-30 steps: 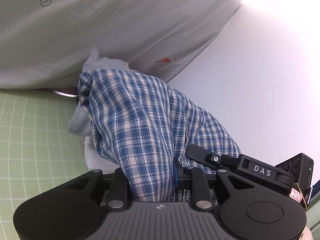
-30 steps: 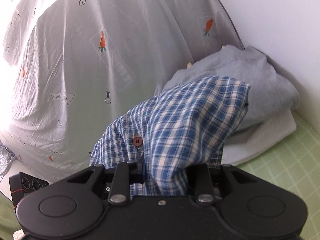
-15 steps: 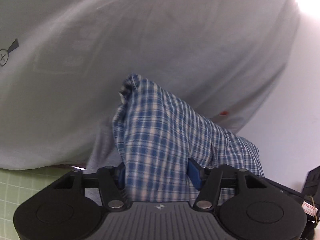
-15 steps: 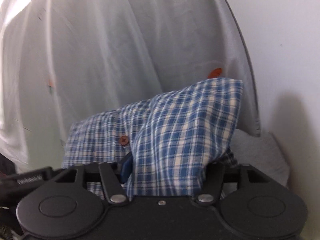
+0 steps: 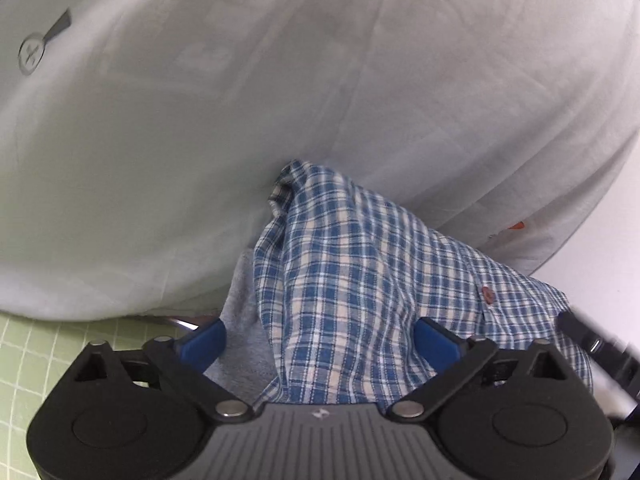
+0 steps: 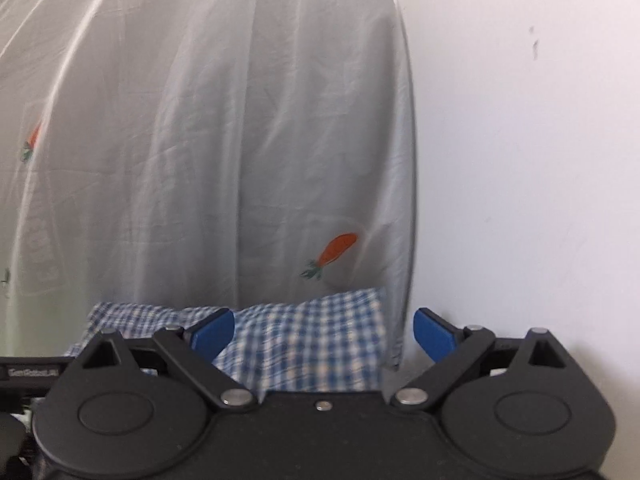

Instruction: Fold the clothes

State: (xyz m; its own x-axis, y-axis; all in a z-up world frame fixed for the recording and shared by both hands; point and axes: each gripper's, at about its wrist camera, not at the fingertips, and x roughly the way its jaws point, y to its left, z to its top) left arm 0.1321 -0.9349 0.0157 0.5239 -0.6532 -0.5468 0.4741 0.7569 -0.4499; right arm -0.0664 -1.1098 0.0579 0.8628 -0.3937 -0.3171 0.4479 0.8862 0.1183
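Both grippers have just let go! A second ago each one was clamped on the blue-and-white checked button shirt; now the left gripper has its blue-padded fingers spread wide, nothing pinched between them, and the right gripper stands just as wide, its blue fingers clear of the cloth. The shirt sits released in a low bundle straight ahead of both tools, resting on a folded grey garment that peeks out on its left side, tight against the pale hanging sheet printed with small orange carrots. A strip of green gridded mat shows at lower left. My read: this shirt has been delivered onto the stack of finished pieces, and both grippers are free to back away for the next garment.
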